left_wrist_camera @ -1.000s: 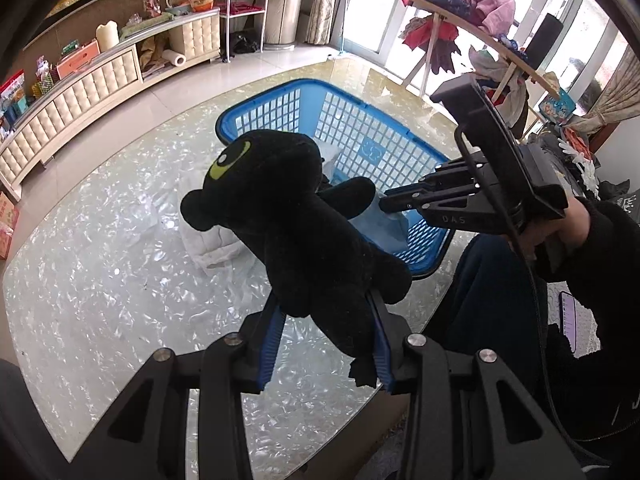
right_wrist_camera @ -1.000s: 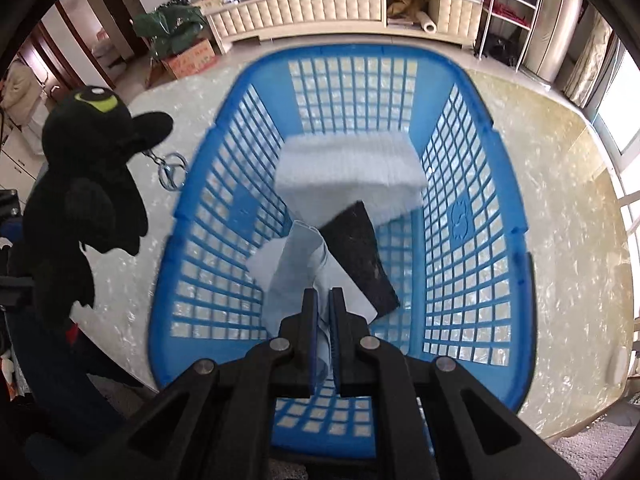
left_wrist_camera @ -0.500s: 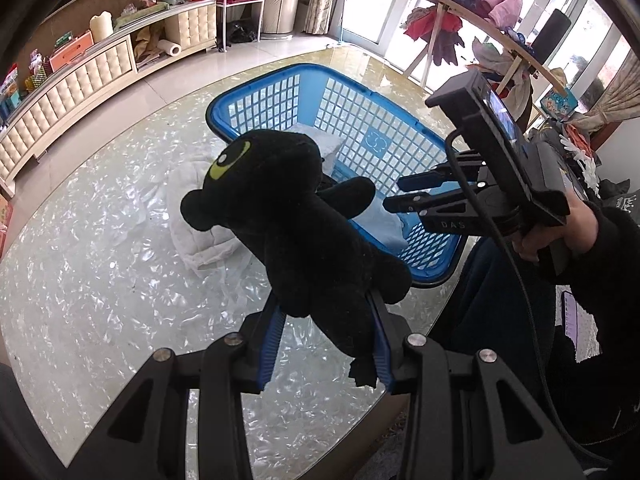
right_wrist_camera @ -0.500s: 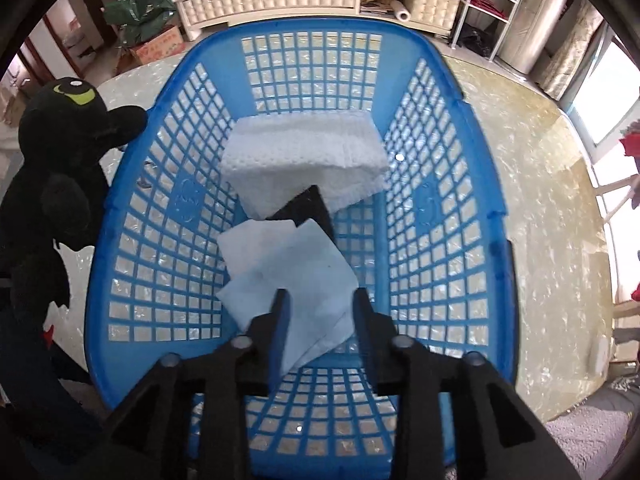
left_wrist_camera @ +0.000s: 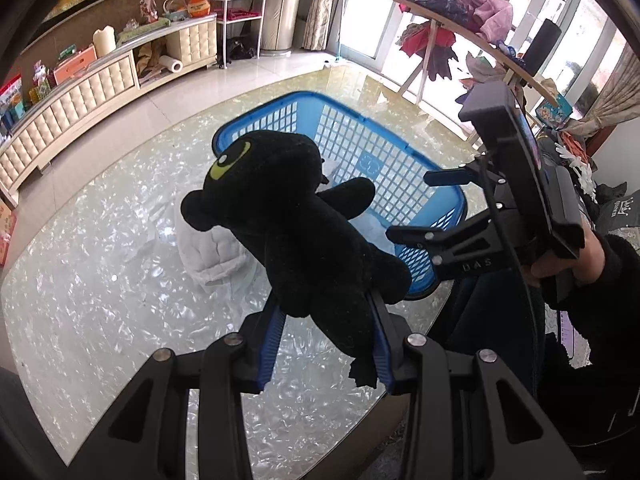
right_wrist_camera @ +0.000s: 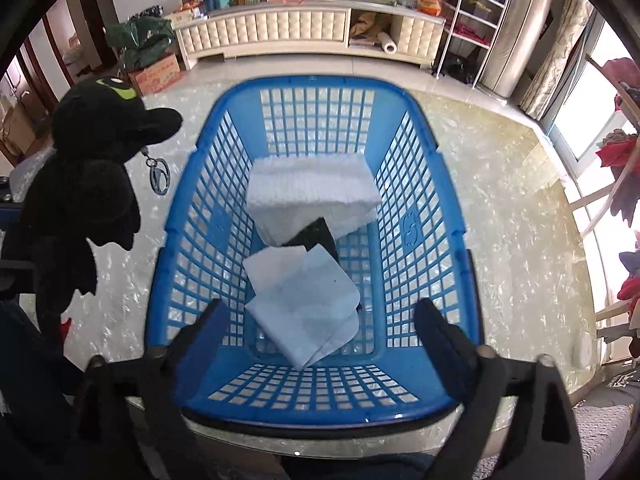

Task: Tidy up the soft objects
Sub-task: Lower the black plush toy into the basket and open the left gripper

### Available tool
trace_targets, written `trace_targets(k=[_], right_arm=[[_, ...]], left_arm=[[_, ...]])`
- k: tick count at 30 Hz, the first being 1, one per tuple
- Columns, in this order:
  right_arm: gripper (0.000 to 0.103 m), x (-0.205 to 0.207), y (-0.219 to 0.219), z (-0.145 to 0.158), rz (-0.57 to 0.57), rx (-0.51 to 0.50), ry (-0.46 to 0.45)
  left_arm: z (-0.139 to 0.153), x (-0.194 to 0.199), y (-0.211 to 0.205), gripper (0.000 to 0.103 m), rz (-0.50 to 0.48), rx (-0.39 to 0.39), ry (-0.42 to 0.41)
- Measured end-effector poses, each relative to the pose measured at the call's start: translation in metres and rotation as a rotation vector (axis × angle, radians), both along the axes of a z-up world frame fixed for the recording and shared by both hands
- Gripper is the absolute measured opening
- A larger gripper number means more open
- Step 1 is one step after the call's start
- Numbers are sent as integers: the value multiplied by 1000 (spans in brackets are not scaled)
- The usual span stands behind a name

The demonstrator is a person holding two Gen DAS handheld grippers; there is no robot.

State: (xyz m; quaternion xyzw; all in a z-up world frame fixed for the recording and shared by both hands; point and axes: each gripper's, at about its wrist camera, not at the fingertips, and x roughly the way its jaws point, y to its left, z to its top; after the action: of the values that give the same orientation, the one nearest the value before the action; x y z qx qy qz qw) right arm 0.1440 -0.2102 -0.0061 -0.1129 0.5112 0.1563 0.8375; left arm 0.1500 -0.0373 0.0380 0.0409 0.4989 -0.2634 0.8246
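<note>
My left gripper point(left_wrist_camera: 326, 320) is shut on a black plush toy point(left_wrist_camera: 292, 220) with a yellow-green eye, held above the table left of the blue basket point(left_wrist_camera: 444, 184). The toy also shows in the right wrist view point(right_wrist_camera: 88, 184), with a metal key clip point(right_wrist_camera: 159, 178) hanging from it. My right gripper point(right_wrist_camera: 320, 316) is wide open and empty over the near end of the blue basket point(right_wrist_camera: 424, 184). In the basket lie a light blue cloth point(right_wrist_camera: 308, 300), a black cloth point(right_wrist_camera: 316, 236) and a folded white towel point(right_wrist_camera: 312, 192). The right gripper shows in the left wrist view point(left_wrist_camera: 416, 204).
A white padded item point(left_wrist_camera: 212, 248) lies on the pearly round table point(left_wrist_camera: 100, 280) left of the basket. A rack with hanging clothes point(left_wrist_camera: 452, 8) stands behind the table. A long low cabinet point(right_wrist_camera: 280, 28) runs along the far wall.
My right gripper opened and let go of the light blue cloth, which now lies in the basket; the gripper drew back to the near rim. My left gripper still holds the plush toy.
</note>
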Motion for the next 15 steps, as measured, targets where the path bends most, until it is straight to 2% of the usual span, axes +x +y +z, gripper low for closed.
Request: trace_targets(k=[5, 15], right_arm=[[102, -4, -14, 10, -22, 0, -48], [102, -6, -47, 13, -81, 30, -61]], left_arm=[[9, 4, -13, 38, -27, -13, -12], [11, 23, -54, 38, -144, 25, -36]])
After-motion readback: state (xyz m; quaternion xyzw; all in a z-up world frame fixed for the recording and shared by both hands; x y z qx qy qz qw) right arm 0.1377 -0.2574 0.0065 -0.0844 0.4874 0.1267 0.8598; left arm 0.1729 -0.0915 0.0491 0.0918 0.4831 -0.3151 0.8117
